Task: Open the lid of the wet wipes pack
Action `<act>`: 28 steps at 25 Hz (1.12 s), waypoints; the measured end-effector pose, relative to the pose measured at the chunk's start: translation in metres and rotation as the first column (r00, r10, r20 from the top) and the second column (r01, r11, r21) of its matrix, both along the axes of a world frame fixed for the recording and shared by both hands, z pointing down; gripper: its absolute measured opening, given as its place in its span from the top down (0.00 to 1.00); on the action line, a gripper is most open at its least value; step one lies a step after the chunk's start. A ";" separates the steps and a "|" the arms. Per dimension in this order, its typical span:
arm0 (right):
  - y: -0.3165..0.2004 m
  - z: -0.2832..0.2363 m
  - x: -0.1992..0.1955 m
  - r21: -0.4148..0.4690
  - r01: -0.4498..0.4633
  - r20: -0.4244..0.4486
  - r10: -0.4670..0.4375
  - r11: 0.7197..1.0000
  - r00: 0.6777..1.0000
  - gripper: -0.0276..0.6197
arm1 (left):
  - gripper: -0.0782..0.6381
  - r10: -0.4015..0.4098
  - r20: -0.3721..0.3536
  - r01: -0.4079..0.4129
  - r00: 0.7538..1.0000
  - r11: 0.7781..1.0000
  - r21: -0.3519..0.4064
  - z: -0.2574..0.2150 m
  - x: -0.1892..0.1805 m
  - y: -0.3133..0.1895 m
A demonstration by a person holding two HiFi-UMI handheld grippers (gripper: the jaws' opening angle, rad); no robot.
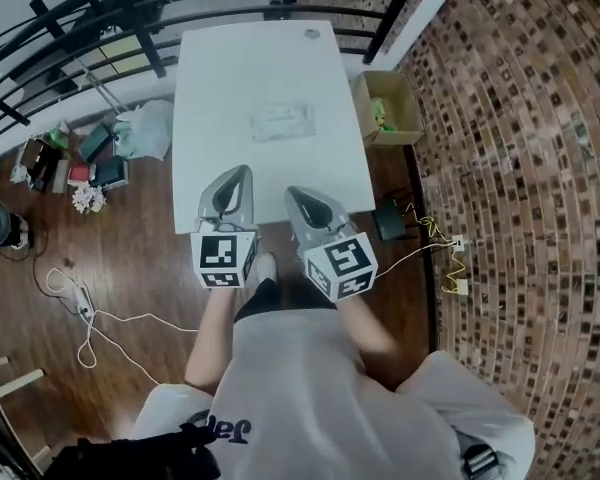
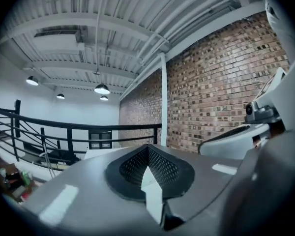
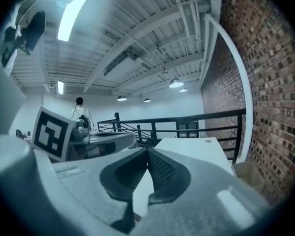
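Head view, surface: white and rectangular, running from 6 toward 12 o'clock ahead of the person, mostly bare.
Left gripper: over the surface's near edge, at about 7 o'clock of the pack and pointing toward 12. Its fingers are clenched tip to tip with nothing between them.
Right gripper: just beside the left one, at its 3 o'clock, and at about 6 o'clock of the pack. Its fingers are likewise pressed together and empty.
Wet wipes pack: lies flat near the surface's middle, toward 12 o'clock of both grippers, well apart from each.
Pack's long axis: runs 9 to 3 o'clock, across the line of reach, broad face up.
Pack's lid: too small and pale to make out, so I cannot tell which way it opens.
Step in hand: the approach, as I judge it; opening is not yet begun.
Next move calls for: one gripper to steady the pack, and the other to part its fingers, catch the lid's free edge and lift.
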State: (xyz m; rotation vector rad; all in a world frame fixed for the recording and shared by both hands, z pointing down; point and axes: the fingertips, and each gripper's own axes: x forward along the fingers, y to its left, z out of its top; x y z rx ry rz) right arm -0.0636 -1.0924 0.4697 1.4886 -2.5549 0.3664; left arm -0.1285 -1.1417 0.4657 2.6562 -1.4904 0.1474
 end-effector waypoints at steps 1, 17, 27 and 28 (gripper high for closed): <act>-0.009 0.014 0.001 -0.028 -0.007 -0.009 0.006 1.000 1.000 0.97 | 0.87 0.013 0.003 -0.013 1.000 0.999 -0.040 0.014 0.004 -0.013; -0.182 0.162 0.054 -0.124 0.045 -0.315 -0.082 0.991 0.946 0.97 | 0.87 0.069 0.166 0.007 0.984 0.907 -0.422 0.241 0.059 -0.185; -0.227 0.228 0.036 -0.139 0.292 -0.644 -0.311 0.946 0.699 0.77 | 0.87 0.042 0.153 0.032 0.987 0.890 -0.454 0.267 0.060 -0.189; -0.229 0.231 0.035 -0.133 0.311 -0.676 -0.316 0.941 0.666 0.78 | 0.87 0.044 0.151 0.029 0.988 0.891 -0.454 0.267 0.059 -0.188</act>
